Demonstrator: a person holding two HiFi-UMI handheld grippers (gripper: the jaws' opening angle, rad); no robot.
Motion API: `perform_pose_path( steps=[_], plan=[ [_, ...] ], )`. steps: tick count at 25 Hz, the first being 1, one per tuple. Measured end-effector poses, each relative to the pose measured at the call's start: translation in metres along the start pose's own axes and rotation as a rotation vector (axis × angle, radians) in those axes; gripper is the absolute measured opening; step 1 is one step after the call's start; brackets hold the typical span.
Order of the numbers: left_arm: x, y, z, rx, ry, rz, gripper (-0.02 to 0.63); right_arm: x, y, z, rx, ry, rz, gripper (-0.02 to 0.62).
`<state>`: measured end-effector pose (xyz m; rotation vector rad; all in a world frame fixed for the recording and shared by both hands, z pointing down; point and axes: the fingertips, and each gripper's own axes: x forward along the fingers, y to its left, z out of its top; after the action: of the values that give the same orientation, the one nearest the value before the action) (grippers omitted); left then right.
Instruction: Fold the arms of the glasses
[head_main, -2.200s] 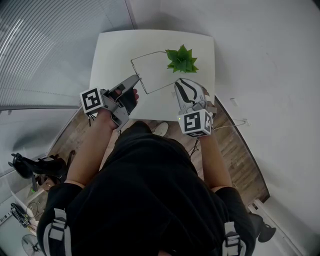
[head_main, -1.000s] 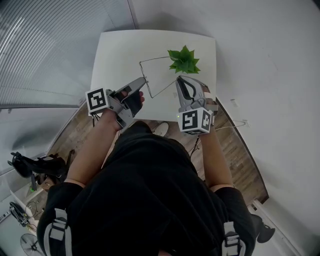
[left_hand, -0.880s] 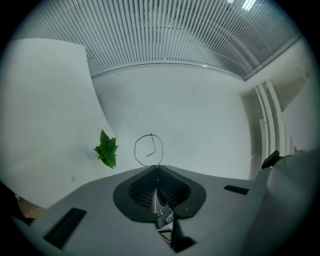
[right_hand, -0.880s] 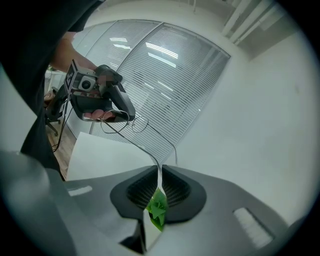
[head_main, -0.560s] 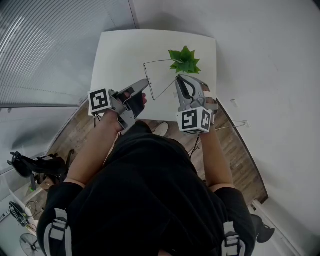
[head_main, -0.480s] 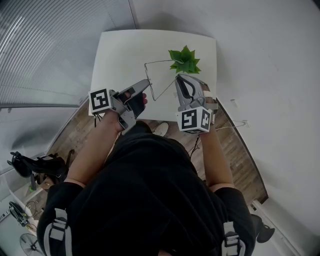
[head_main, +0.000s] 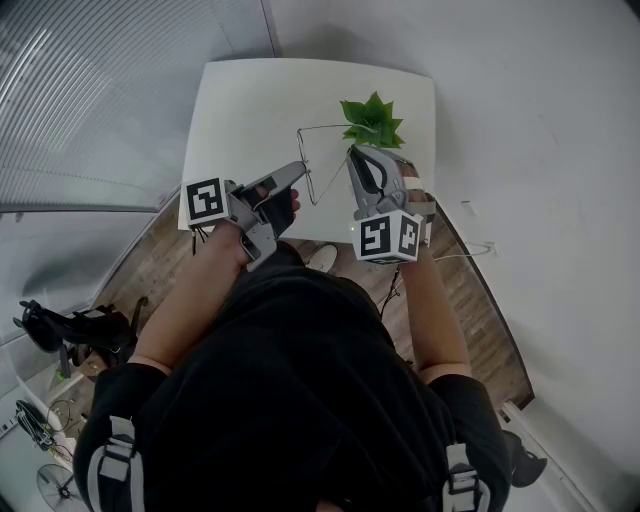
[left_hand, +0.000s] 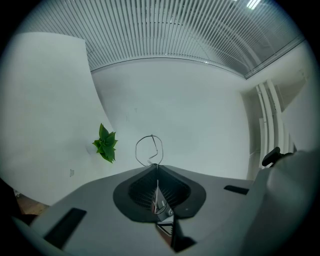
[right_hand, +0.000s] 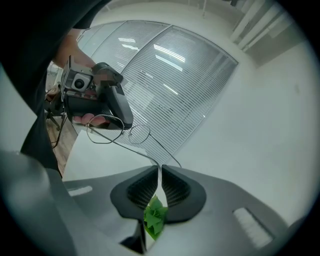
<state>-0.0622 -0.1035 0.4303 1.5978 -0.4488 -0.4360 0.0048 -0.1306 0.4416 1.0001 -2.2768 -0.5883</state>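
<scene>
Glasses (right_hand: 106, 129) outline narrower than second ago: right gripper (head_main: 352, 155), jaws clenched on temple arm (right_hand: 135, 153), nearer left gripper (head_main: 297, 170), jaws pinching glasses. Fold underway.

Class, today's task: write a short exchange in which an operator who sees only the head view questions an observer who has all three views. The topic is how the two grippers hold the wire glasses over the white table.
Operator: From the head view the glasses are only thin wire. Is the left gripper actually closed on them?
Observer: Yes. The left gripper view shows its jaws together, with a thin piece of the frame pinched between them and a lens ring beyond the tips.
Operator: And the right gripper?
Observer: The right gripper view shows its jaws nearly together on the end of one arm, which runs back to the round lenses.
</scene>
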Motion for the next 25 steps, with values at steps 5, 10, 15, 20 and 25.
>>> perform_pose_path(
  steps=[5, 10, 15, 20, 25],
  plan=[
    [0.001, -0.002, -0.004, -0.001, 0.014, -0.005, 0.012, 0.003, 0.002, 0.005, -0.006, -0.010, 0.009, 0.034],
    [0.003, -0.001, -0.008, -0.012, 0.025, -0.003, 0.012, 0.006, 0.005, 0.008, -0.015, -0.015, 0.018, 0.033],
    [0.005, -0.001, -0.010, -0.011, 0.036, -0.005, 0.012, 0.009, 0.006, 0.012, -0.031, -0.020, 0.024, 0.032],
    [0.008, -0.001, -0.013, -0.018, 0.053, -0.008, 0.012, 0.012, 0.009, 0.015, -0.050, -0.027, 0.035, 0.031],
    [0.009, -0.003, -0.015, -0.019, 0.063, -0.011, 0.012, 0.015, 0.011, 0.018, -0.076, -0.031, 0.043, 0.031]
  ],
)
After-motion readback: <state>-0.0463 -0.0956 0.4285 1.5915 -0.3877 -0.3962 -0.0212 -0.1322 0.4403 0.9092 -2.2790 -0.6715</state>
